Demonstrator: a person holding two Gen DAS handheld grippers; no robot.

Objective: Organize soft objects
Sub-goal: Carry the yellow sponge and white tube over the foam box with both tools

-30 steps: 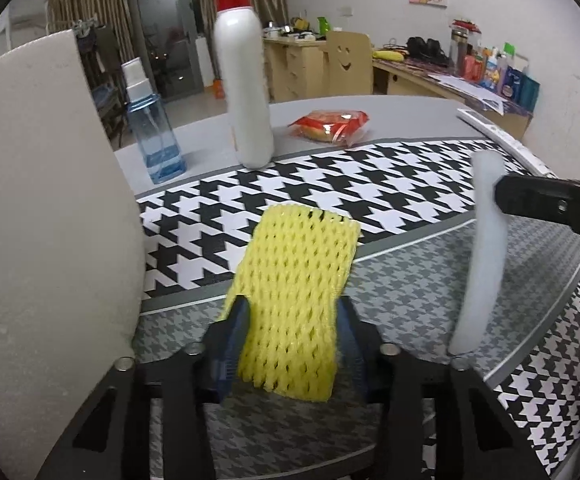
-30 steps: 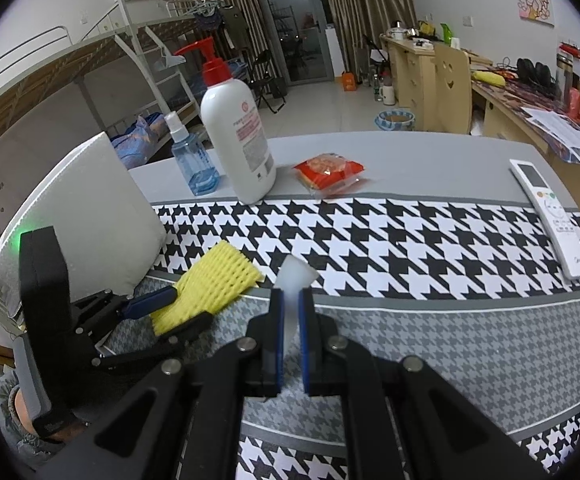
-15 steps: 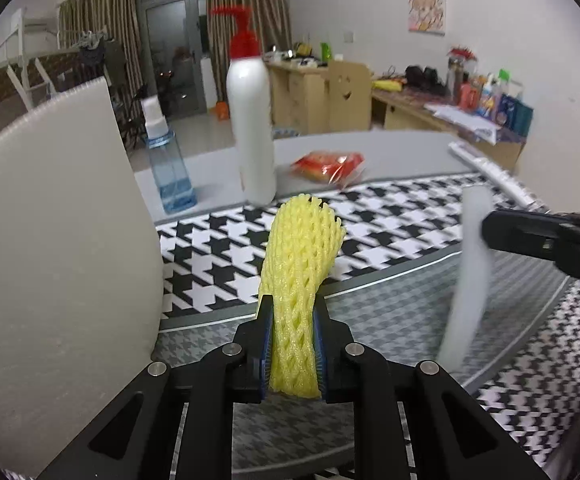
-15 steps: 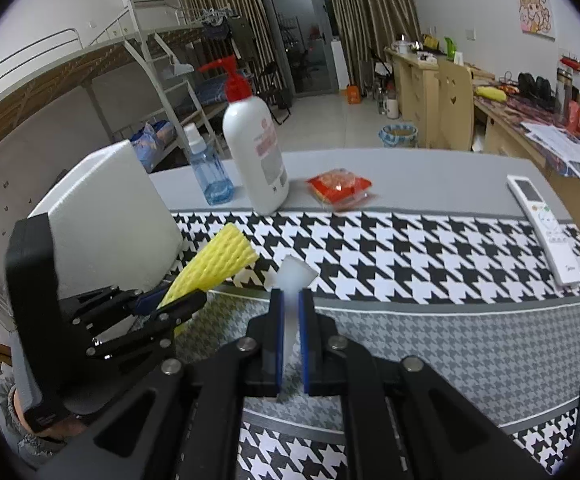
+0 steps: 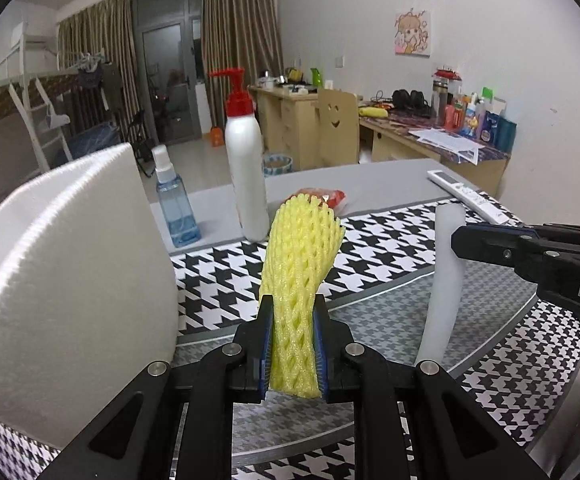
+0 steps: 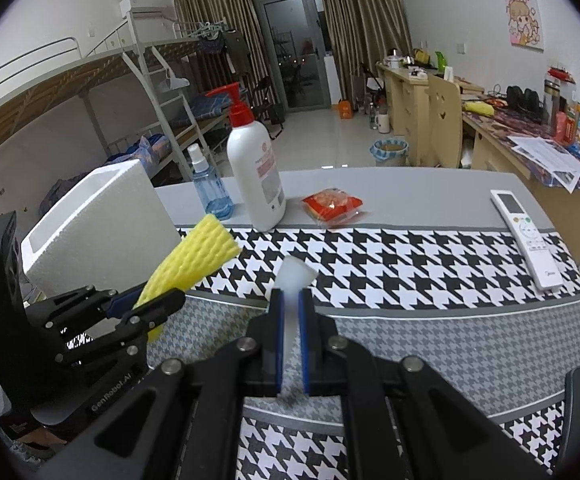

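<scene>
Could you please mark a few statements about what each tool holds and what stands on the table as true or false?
1. The left tool is shut on the yellow foam net. True.
2. The right tool is open and holds nothing. False: it is shut on the white foam strip.
3. The pump bottle has a blue pump. False: the pump is red.
4. The remote control lies on the table. True.
5. The white foam box stands beside the left tool. True.
</scene>
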